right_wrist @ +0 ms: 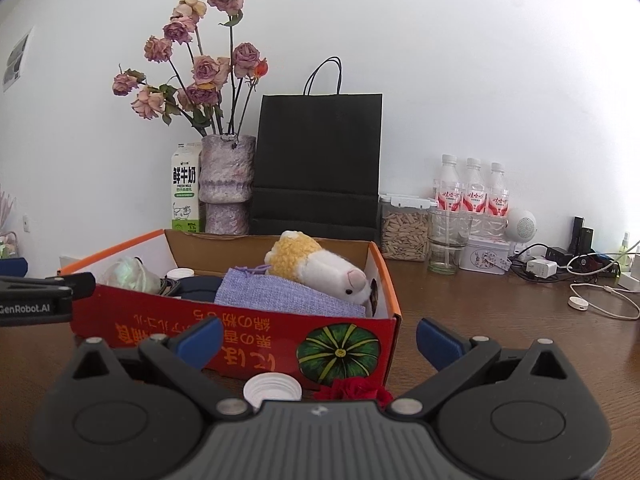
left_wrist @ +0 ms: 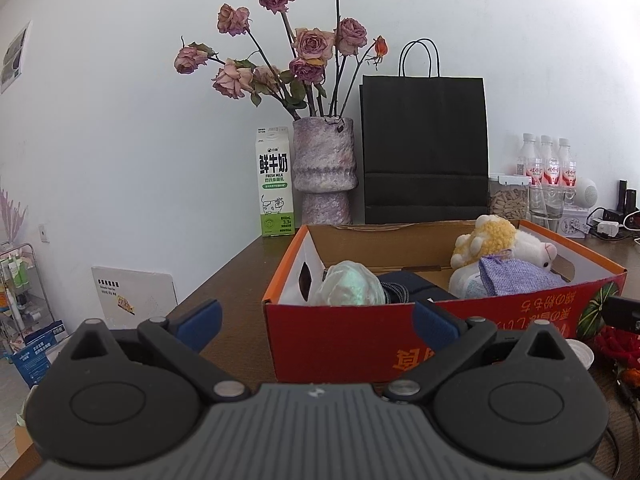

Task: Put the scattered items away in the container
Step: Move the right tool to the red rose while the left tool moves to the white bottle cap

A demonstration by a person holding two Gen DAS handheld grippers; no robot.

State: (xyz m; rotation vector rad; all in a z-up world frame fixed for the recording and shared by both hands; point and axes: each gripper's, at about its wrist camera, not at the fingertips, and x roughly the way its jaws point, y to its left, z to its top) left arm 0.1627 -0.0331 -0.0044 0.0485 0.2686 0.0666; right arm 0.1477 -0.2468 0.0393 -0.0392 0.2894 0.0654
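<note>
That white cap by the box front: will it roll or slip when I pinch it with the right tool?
The cap lies flat with its opening up, so it probably won't roll. It looks like light, stiff plastic, so it may skid on the table if nudged. The right tool is open; pinching across the ridged rim seems safest.

We see the red cardboard box [right_wrist: 240,336] open on top, clear from above. A vase [right_wrist: 226,184], milk carton [right_wrist: 185,192] and black paper bag [right_wrist: 320,164] stand behind it. Bare table [right_wrist: 500,320] lies right; a white cap [right_wrist: 272,390] and red flower [right_wrist: 354,392] lie before it.
</note>
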